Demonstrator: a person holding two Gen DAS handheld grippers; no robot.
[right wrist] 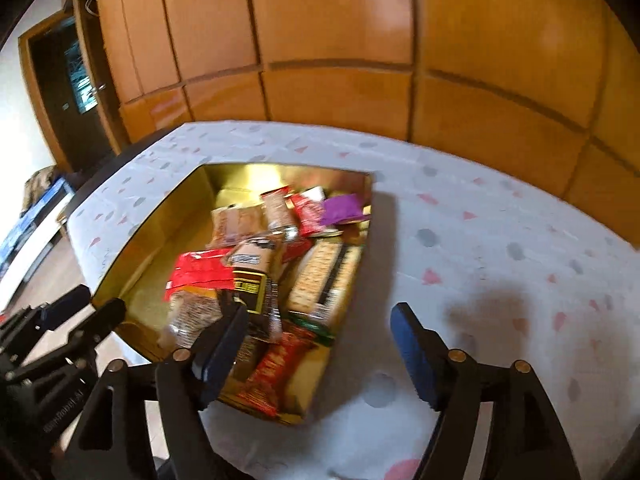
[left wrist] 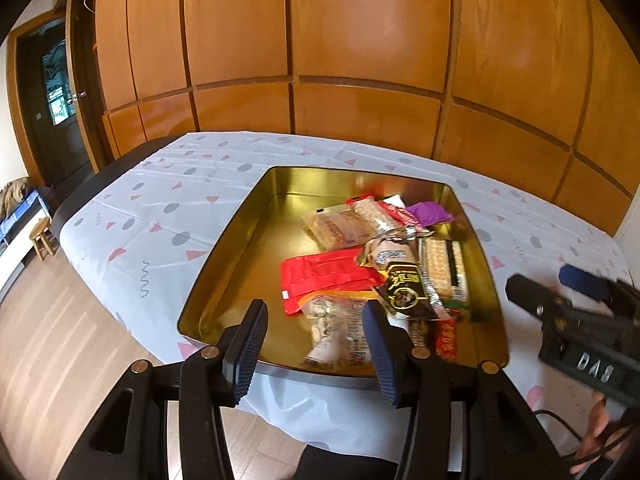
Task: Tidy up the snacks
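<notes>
A gold tin tray [left wrist: 236, 248] sits on the table and holds several snack packets: a red packet [left wrist: 324, 276], a black and gold packet [left wrist: 408, 292], cracker packs [left wrist: 444, 264] and a purple packet [left wrist: 430, 213]. My left gripper [left wrist: 316, 320] is open and empty, above the tray's near edge. My right gripper [right wrist: 320, 326] is open and empty, above the tray's near right corner; it also shows at the right of the left wrist view [left wrist: 560, 284]. The tray [right wrist: 132, 248] and its packets show blurred in the right wrist view.
The table wears a white cloth with pink triangles and grey dots [left wrist: 160, 208]. Wooden wardrobe panels [left wrist: 360, 60] stand right behind the table. A wooden floor and a small stool [left wrist: 42, 236] lie to the left, with a dark door [left wrist: 52, 92] beyond.
</notes>
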